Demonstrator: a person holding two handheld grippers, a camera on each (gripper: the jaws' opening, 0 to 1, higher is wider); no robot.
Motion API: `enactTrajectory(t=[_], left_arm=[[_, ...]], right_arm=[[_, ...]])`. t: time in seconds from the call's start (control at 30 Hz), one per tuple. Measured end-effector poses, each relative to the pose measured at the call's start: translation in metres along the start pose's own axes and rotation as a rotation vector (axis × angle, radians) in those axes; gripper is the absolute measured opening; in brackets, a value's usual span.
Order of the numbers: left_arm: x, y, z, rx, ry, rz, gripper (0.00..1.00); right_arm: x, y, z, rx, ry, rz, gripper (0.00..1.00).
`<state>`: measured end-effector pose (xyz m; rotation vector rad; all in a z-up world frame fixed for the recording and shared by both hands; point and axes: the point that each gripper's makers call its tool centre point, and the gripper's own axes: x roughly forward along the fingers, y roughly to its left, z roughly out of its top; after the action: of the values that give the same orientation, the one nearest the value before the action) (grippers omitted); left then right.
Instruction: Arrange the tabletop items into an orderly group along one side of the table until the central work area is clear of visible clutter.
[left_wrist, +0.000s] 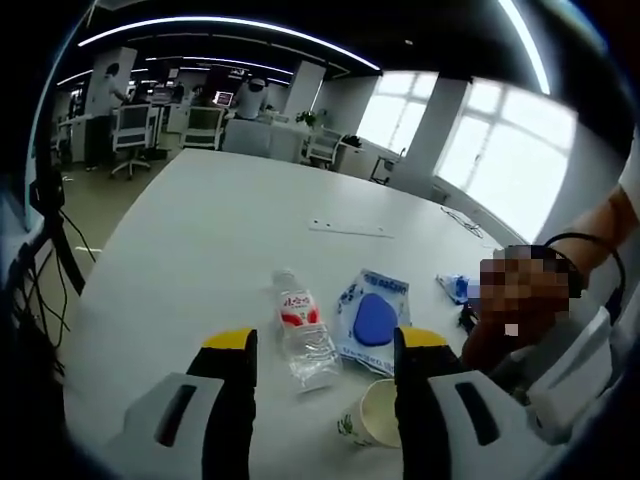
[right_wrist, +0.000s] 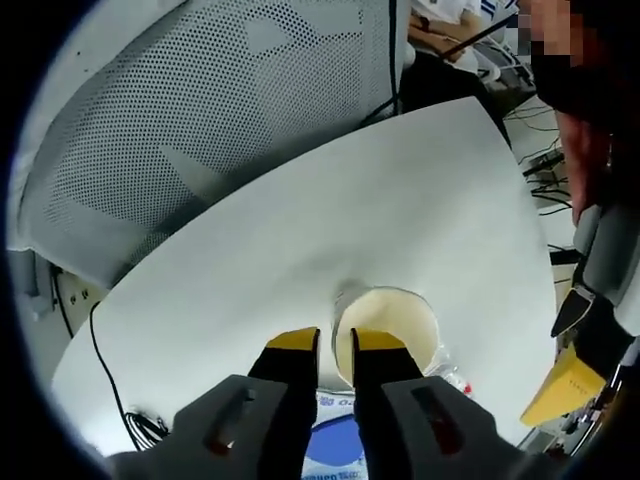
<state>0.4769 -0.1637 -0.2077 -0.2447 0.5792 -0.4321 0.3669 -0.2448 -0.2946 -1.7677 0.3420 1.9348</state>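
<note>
White laminate tabletop (left_wrist: 200, 230) carries the clutter near its front edge. In the left gripper view, the left gripper (left_wrist: 325, 345) hangs above the items with its yellow-tipped jaws wide apart, holding nothing. Between them lies a clear plastic water bottle with a red label (left_wrist: 303, 330), on its side; just beside it, a flat blue-and-white plastic packet (left_wrist: 372, 318); nearer still, a pale paper cup (left_wrist: 372, 412). Farther right sits a small blue-and-white wrapper (left_wrist: 453, 288).

In the right gripper view, the right gripper (right_wrist: 336, 342) has its jaws close together, clamped, I judge, on the cup's near rim (the wall between them is thin). The cup stands upright, the bottle touching its far side. Lift straight up, keep the pinch gentle so the paper does not buckle, and carry it to the table's side without nudging the bottle.
</note>
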Motion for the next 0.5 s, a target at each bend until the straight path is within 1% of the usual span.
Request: enactTrajectory(t=[0.13, 0.3, 0.5], left_arm=[[0.001, 0.0, 0.0, 0.002, 0.001, 0.001, 0.55], [0.001, 0.0, 0.001, 0.004, 0.004, 0.003, 0.55], [0.002, -0.002, 0.002, 0.005, 0.002, 0.001, 0.55]], right_arm=[[-0.002, -0.001, 0.001, 0.016, -0.01, -0.009, 0.19], [-0.006, -0.004, 0.0, 0.05, -0.031, -0.03, 0.24], [-0.013, -0.007, -0.004, 0.108, -0.051, -0.057, 0.27]])
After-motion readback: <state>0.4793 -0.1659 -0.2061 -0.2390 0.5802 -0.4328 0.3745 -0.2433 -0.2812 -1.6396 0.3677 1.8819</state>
